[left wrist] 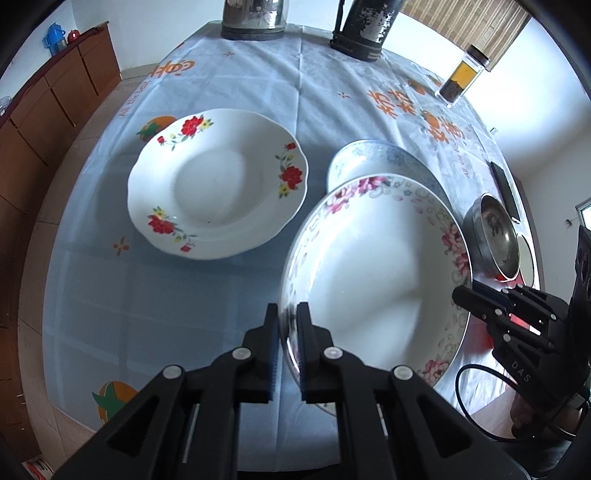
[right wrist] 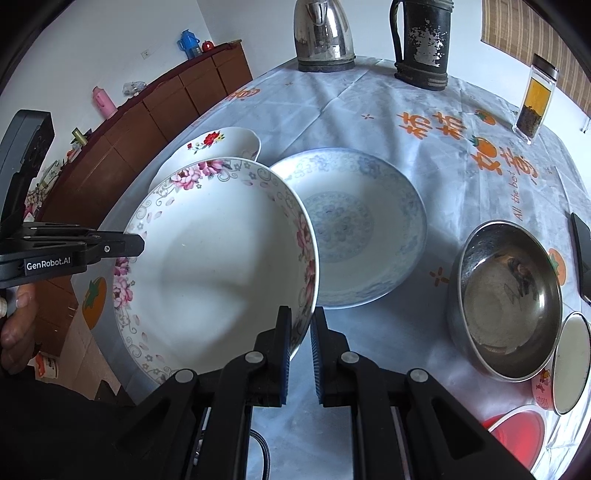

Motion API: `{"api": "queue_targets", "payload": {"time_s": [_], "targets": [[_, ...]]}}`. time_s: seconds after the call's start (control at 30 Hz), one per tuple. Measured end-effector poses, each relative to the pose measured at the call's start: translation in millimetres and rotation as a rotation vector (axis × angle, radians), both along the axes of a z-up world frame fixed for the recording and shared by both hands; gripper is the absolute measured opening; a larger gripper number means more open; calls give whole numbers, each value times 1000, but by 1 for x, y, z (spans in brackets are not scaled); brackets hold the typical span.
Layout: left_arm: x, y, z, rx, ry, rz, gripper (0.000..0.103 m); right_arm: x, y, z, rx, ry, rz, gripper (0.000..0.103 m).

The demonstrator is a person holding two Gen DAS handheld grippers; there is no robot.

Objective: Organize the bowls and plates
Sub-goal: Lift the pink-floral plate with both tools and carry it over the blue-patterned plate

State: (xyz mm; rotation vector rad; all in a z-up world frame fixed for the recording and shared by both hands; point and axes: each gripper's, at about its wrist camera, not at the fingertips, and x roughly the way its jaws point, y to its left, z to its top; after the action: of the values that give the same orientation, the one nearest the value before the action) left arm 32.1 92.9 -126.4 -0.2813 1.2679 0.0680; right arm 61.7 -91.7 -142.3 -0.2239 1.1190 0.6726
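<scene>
A large white bowl with pink flowers (left wrist: pixel 373 273) (right wrist: pixel 218 269) hangs tilted above the table, held at two sides of its rim. My left gripper (left wrist: pixel 287 314) is shut on its near-left rim; my right gripper (right wrist: pixel 300 317) is shut on the opposite rim. In the left wrist view the right gripper (left wrist: pixel 469 295) shows at the bowl's right edge. In the right wrist view the left gripper (right wrist: pixel 136 245) shows at the bowl's left edge. A red-flowered plate (left wrist: pixel 218 184) (right wrist: pixel 218 144) lies on the table to the left. A blue-patterned plate (right wrist: pixel 354 225) (left wrist: pixel 373 158) lies behind the bowl.
A steel bowl (right wrist: pixel 506 299) (left wrist: pixel 493 236) sits at the right, with a small cup (right wrist: pixel 570 362) and a red lid (right wrist: pixel 517 432) nearer the edge. A kettle (right wrist: pixel 323 33), a dark flask (right wrist: pixel 423 40) and a spice jar (right wrist: pixel 535 99) stand at the back. A wooden sideboard (left wrist: pixel 44 118) runs along the left.
</scene>
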Motion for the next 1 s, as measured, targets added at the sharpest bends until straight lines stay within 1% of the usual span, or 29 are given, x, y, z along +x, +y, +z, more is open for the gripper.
{"api": "queue_targets", "payload": {"time_s": [0.53,1.0], "targets": [[23,-9,1,14,-1,-21,5,24,-11,-2,8,8,-25,11],[38,-20,1,23,-3,-56,5,41,-19,2,9,-4,-72,11]]}}
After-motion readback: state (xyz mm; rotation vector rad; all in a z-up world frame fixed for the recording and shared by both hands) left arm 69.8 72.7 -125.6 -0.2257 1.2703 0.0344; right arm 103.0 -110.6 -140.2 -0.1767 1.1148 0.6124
